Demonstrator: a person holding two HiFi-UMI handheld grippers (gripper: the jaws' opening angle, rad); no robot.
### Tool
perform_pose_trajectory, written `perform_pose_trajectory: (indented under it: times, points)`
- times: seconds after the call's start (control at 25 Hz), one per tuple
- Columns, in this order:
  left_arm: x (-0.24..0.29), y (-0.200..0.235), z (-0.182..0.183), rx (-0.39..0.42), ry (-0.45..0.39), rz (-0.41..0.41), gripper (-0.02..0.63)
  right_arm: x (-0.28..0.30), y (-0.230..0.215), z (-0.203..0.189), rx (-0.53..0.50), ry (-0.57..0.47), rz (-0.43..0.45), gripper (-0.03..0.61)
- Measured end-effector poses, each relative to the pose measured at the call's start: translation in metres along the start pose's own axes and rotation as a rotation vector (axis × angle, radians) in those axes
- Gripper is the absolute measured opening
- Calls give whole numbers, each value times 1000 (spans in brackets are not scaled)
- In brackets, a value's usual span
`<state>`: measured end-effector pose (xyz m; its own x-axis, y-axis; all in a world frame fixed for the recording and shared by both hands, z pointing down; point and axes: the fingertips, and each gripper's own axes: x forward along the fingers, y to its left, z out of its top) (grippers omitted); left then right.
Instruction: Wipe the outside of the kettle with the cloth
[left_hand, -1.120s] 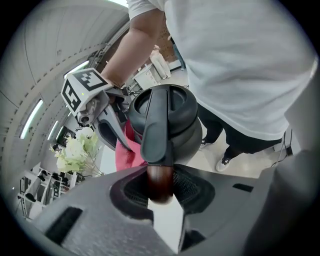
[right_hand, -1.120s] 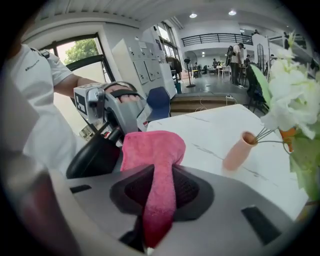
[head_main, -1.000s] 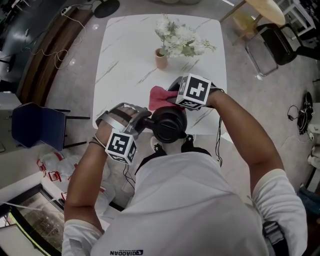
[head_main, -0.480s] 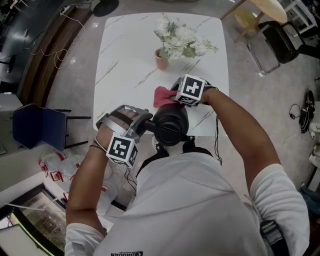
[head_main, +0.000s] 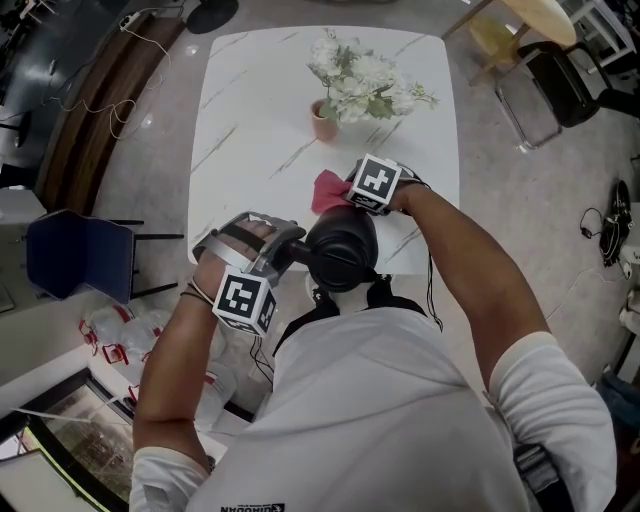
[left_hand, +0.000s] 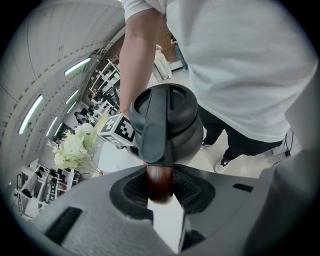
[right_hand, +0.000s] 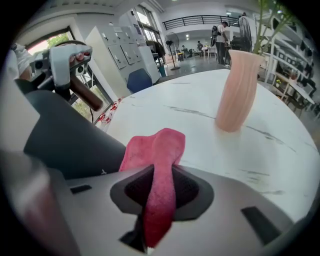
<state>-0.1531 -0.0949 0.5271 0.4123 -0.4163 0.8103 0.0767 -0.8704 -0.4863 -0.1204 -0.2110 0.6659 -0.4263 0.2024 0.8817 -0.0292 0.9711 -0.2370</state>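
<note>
Head view: left gripper (head_main: 283, 251) clamped on the kettle handle (head_main: 300, 245). The kettle (head_main: 342, 250) sits straight ahead of its jaws, at the table (head_main: 250, 100) edge. Right gripper (head_main: 345, 190) is just past the kettle, pink cloth (head_main: 325, 190) at its tips.
Left gripper view: jaws pinch the handle's brown end.
Right gripper view: jaws pinch the cloth. Kettle wall is just left of them, contact unclear.
</note>
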Motion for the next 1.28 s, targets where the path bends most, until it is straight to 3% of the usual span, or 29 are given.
perform_pose_trajectory:
  times: [0.2,0.36,0.48,0.68,0.84,1.12,1.28]
  points:
    - [3,3,-10,-61,0,10,106,-18,-16,2,84,-113,-112,91]
    - [6,10,-21,-122,9,34,104,-49,-24,-18,220,-210,-186,92]
    - [10,15,-33,-191,15,25,106,-81,-33,-44,340,-274,-289,92]
    - [17,22,-48,-363,35,-48,106,-139,-26,-77,561,-428,-412,92]
    - [23,28,-48,-422,58,-117,106,-167,5,-85,698,-573,-429,94]
    - [28,36,-43,-432,98,-192,107,-190,60,-74,755,-723,-450,94]
    - [27,38,-43,-430,82,-173,112,-193,82,-70,760,-748,-466,94]
